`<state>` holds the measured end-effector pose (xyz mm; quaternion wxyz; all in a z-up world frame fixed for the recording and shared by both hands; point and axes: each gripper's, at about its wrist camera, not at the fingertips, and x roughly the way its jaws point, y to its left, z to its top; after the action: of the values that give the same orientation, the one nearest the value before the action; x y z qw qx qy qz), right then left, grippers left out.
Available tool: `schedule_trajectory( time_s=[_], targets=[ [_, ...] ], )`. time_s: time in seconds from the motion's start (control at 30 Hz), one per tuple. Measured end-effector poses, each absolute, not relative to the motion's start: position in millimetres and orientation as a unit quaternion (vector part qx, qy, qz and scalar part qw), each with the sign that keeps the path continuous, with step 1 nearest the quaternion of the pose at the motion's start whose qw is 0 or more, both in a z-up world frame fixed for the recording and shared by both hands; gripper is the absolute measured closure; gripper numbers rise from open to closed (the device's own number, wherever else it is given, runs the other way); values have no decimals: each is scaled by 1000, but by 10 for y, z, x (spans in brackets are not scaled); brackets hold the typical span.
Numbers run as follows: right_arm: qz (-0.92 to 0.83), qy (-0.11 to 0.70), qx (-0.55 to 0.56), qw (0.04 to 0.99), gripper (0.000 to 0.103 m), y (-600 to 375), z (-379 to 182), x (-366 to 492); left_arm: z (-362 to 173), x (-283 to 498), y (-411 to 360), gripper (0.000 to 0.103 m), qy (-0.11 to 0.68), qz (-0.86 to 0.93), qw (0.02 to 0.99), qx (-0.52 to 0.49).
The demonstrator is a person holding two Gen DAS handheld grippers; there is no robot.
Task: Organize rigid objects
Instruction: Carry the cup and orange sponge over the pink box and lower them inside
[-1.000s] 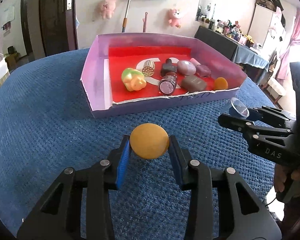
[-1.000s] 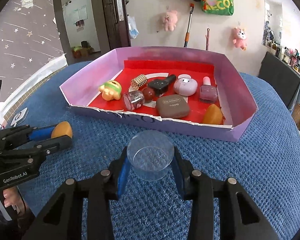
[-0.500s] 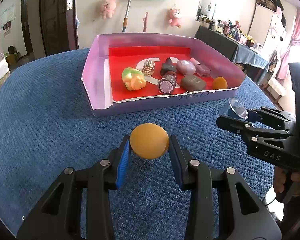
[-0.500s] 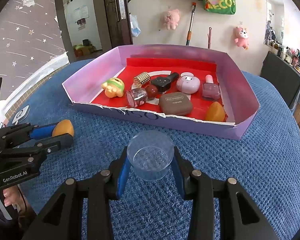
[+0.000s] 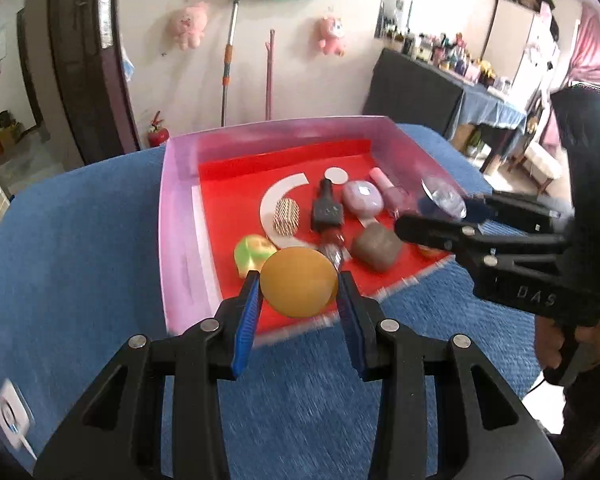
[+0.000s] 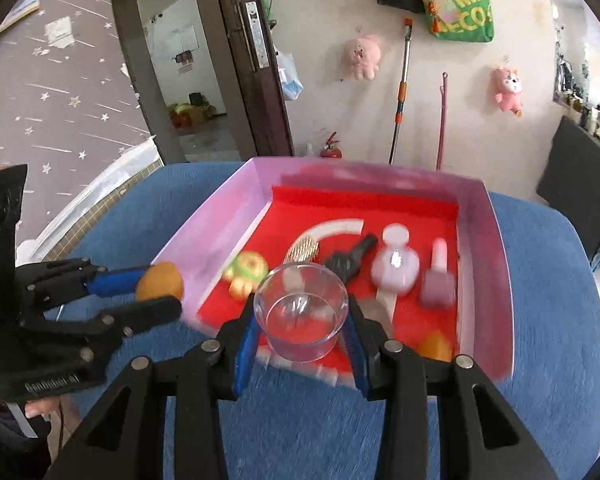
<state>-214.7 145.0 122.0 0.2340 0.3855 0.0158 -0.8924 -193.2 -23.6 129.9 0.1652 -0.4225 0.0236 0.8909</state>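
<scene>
My left gripper (image 5: 299, 300) is shut on an orange ball (image 5: 299, 282), held above the near edge of a pink box (image 5: 180, 216) with a red floor. It also shows in the right wrist view (image 6: 160, 292) with the ball (image 6: 159, 280). My right gripper (image 6: 300, 332) is shut on a clear plastic cup (image 6: 300, 312), raised over the box's near wall (image 6: 504, 292). In the left wrist view the right gripper (image 5: 440, 212) holds the cup (image 5: 442, 200) over the box's right side.
In the box lie a green-yellow toy (image 5: 252, 254), a gold mesh piece (image 5: 286, 216), a black plug (image 5: 326, 210), a lilac compact (image 5: 362, 198), a pink nail-polish bottle (image 6: 438, 276), a brown case (image 5: 376, 248) and a small orange piece (image 6: 434, 346). The blue table (image 5: 72, 248) surrounds it.
Both grippers have risen and moved forward with their objects, from above the blue cloth in front of the box to over its near edge.
</scene>
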Motion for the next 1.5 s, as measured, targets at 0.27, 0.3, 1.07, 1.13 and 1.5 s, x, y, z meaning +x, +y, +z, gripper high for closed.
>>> schedule_trajectory(
  time_s=[0.27,0.3,1.07,1.13,1.5],
  targets=[
    [-879,48,420,221,61,1228,1195,-3044,1178,-2778,-157,67,44,852,168,-495],
    [-875,50,428,219,61,1195,1157,-3146,1162,-2852,-157,67,48,849,163,-501],
    [-826,99,519,196,61,837,486,-4061,659,-3384,-45,67,110,805,130,-568],
    [-825,104,520,195,61,834,453,-4057,665,-3384,-44,67,109,805,132,-568],
    [-825,117,518,193,61,800,423,-4033,685,-3357,-57,67,106,804,134,-570]
  ],
)
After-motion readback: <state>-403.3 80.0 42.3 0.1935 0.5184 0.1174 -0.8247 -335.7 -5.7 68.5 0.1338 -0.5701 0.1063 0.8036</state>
